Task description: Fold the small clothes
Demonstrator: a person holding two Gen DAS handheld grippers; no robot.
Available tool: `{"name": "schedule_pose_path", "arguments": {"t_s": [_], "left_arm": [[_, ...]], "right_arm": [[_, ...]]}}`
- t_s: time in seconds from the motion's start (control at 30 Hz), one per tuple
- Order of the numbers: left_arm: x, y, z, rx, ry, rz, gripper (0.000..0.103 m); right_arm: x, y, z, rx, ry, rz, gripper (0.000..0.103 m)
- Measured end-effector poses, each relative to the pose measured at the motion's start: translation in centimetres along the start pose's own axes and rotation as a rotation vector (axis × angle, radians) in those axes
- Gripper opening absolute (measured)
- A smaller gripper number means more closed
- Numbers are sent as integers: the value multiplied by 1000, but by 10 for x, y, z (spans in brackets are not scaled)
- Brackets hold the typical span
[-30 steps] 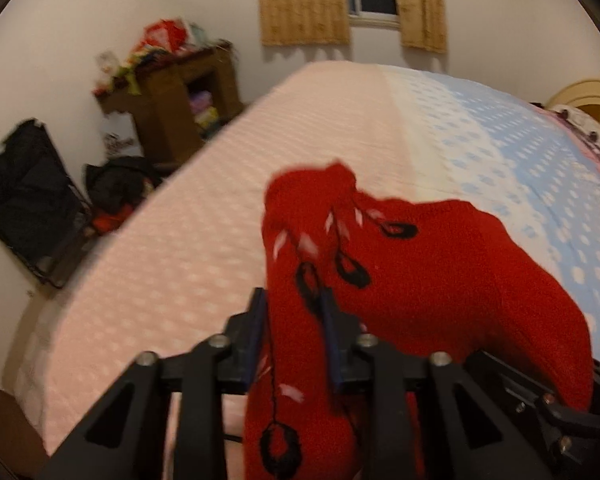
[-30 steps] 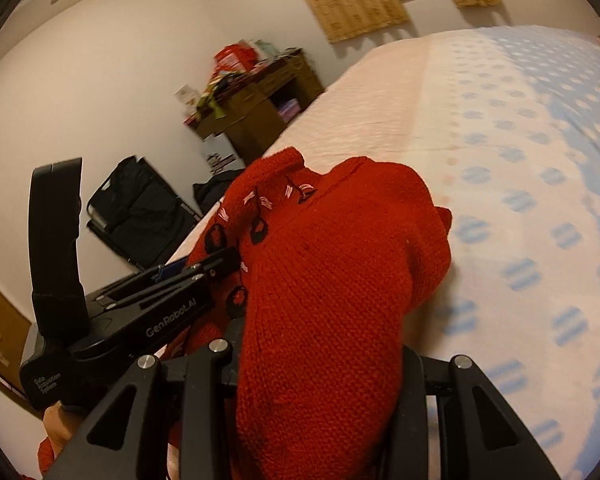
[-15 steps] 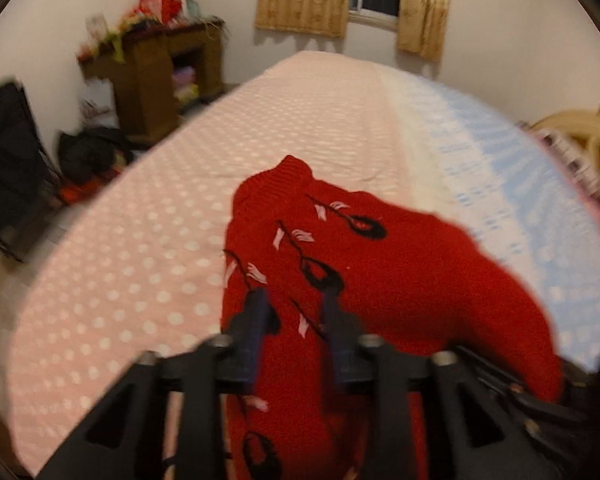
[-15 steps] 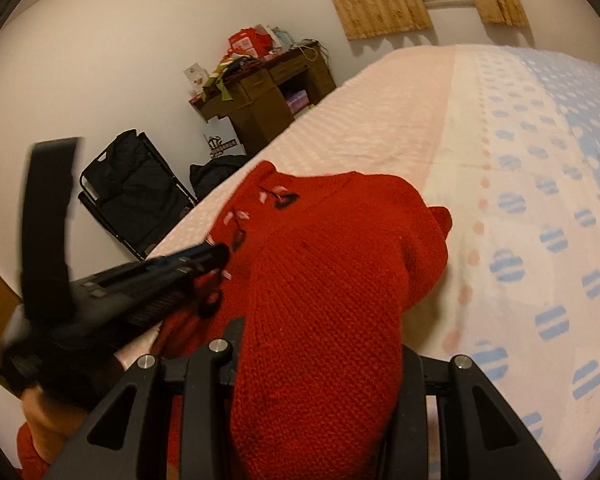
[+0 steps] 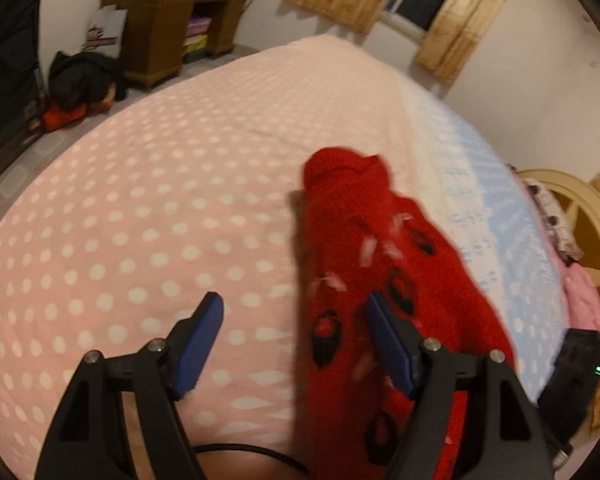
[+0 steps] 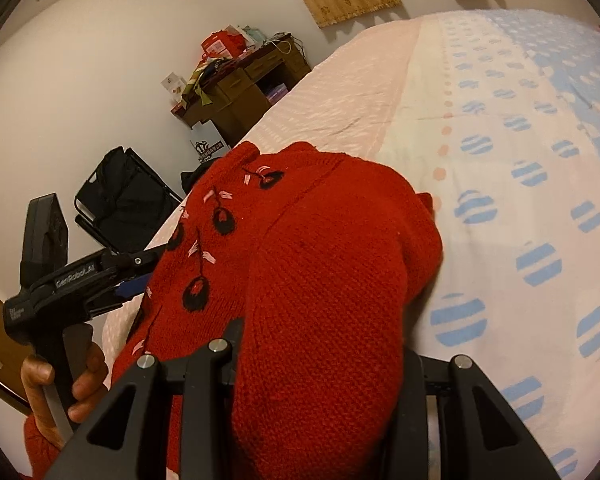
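Observation:
A red knitted sweater (image 5: 384, 264) with black and pink embroidery lies bunched on the pink dotted bedspread (image 5: 140, 220). My left gripper (image 5: 296, 324) hovers at its left edge with the jaws opening. The right blue pad (image 5: 384, 344) overlaps the knit, the left pad (image 5: 204, 336) is over bare bedspread, and neither presses on anything. In the right wrist view my right gripper (image 6: 320, 360) is shut on a thick fold of the sweater (image 6: 332, 260), which hides its fingertips. The left gripper (image 6: 128, 284), held by a hand (image 6: 60, 384), sits at the sweater's left side.
A wooden cabinet (image 5: 160, 32) piled with clutter stands by the far wall. A black folding rack (image 6: 128, 196) and dark clothes (image 5: 84, 80) are on the floor beside the bed. A cream headboard (image 5: 580, 220) and pink cloth (image 5: 584, 304) are at the right. The blue-dotted bedspread (image 6: 540, 240) stretches to the right.
My left gripper has opened and let go of the sweater, rolling and shifting left. The sweater has dropped onto the bed. The right gripper has sunk a little and still holds its fold.

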State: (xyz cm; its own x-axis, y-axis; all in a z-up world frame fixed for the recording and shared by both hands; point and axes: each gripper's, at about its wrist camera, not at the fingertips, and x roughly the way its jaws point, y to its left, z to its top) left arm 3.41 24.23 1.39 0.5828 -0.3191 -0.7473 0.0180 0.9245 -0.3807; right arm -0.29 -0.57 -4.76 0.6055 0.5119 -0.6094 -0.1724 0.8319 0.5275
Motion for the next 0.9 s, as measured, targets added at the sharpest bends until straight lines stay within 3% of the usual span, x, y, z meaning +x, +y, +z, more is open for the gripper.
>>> {"name": "schedule_pose_path", "arguments": {"t_s": [0.17, 0.27, 0.3, 0.33, 0.37, 0.5, 0.63, 0.8, 0.9], "left_arm": [[3, -8, -2, 23, 22, -94, 76], [27, -16, -13, 39, 94, -74, 76], [27, -18, -15, 36, 64, -68, 74], [26, -19, -15, 37, 52, -71, 69], [26, -21, -14, 34, 59, -92, 55], [22, -21, -9, 8, 40, -97, 35], [7, -33, -2, 95, -30, -18, 33], [-17, -51, 17, 192, -154, 82, 33], [-14, -52, 31, 213, -175, 131, 33]], "right_arm": [[-1, 5, 1, -10, 0, -8, 38], [-1, 4, 1, -2, 0, -5, 38], [0, 4, 1, -2, 3, -7, 38], [0, 3, 1, -3, 2, -8, 38], [0, 3, 1, -5, 1, -10, 38], [1, 16, 6, -61, 12, -60, 38], [-3, 42, 12, -176, -7, -100, 38], [-9, 66, 31, -267, -82, -75, 37], [-5, 72, 47, -285, -112, -78, 37]]}}
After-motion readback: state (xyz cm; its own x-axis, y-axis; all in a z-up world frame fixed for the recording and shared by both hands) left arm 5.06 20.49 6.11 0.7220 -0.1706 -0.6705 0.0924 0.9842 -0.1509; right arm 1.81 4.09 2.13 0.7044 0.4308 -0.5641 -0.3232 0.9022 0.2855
